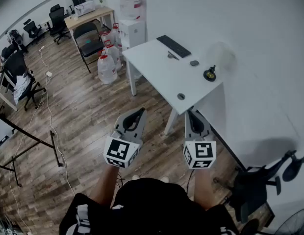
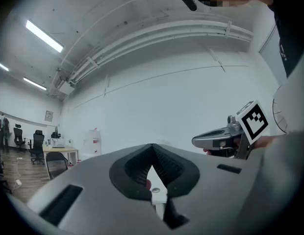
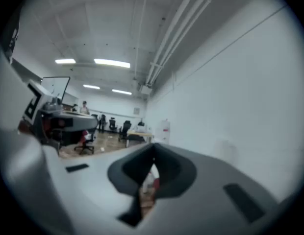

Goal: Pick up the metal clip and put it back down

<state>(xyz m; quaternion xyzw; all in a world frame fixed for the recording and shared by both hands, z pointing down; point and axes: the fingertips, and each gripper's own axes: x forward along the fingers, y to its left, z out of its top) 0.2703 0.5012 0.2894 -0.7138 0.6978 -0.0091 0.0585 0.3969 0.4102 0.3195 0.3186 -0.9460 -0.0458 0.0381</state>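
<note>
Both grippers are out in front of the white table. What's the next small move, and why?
Probably reach the right gripper forward over the table, opening its fingers on the way. It and the left gripper are shut and empty, near the table's near corner, while what looks like the clip lies farther off beside the keyboard.

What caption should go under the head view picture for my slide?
The left gripper and right gripper, both empty, point toward a white table with a black keyboard on it.
</note>
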